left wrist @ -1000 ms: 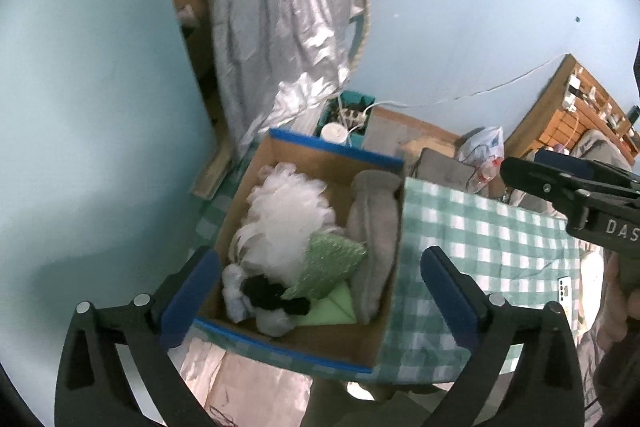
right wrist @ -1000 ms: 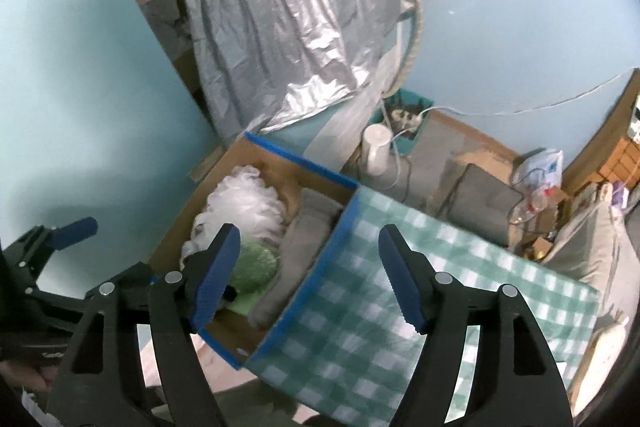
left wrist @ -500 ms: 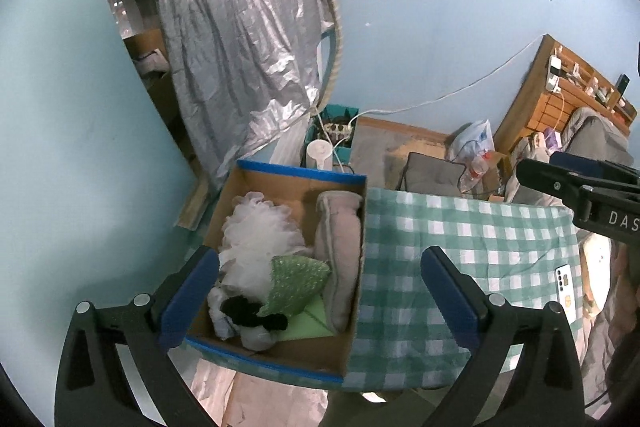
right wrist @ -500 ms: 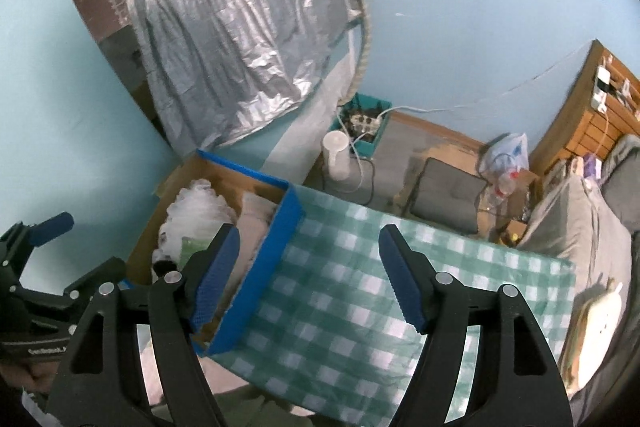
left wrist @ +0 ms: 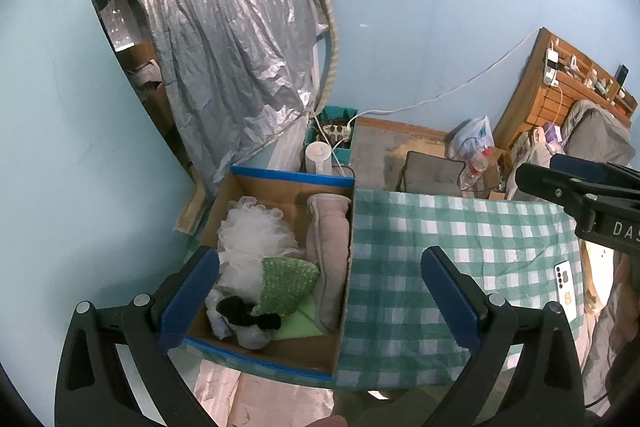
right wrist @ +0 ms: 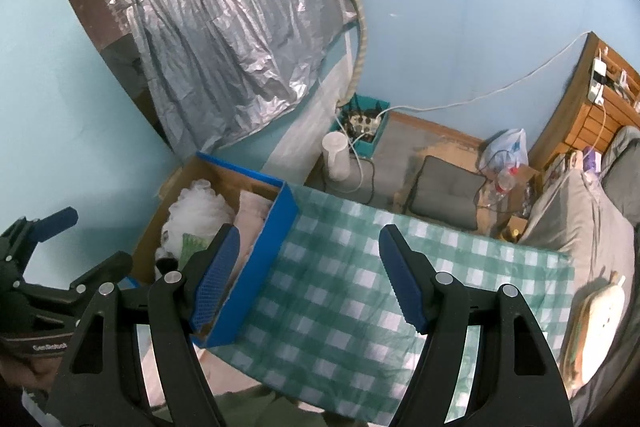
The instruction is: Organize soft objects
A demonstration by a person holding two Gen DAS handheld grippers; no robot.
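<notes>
A blue-edged cardboard box (left wrist: pixel 288 179) (right wrist: pixel 276 227) stands at the left end of a table under a green checked cloth (left wrist: pixel 440 247) (right wrist: pixel 340 299). Inside it lie a white mesh puff (left wrist: pixel 252 231) (right wrist: pixel 196 207), a green scrubber (left wrist: pixel 284 283), a rolled grey-pink towel (left wrist: pixel 328 251) (right wrist: pixel 252 211), a black soft item (left wrist: pixel 240 309) and flat green cloths (left wrist: pixel 302 325). My left gripper (left wrist: pixel 318 297) hangs open and empty above the box's near half. My right gripper (right wrist: pixel 308 279) is open and empty over the cloth beside the box's right wall.
A phone (left wrist: pixel 565 285) lies at the cloth's right edge. On the floor behind the table are a white cylinder (left wrist: pixel 318 157), a teal bin holding a power strip (left wrist: pixel 334 127), a grey cushion (right wrist: pixel 446 193) and a plastic bag (right wrist: pixel 506 147). A bed (right wrist: pixel 580 227) lies right, a silver curtain (left wrist: pixel 224 27) behind.
Both grippers have drawn back and up from the box, so the box looks smaller and more of the checked cloth and floor shows. Both stay open; the box contents have not moved.
</notes>
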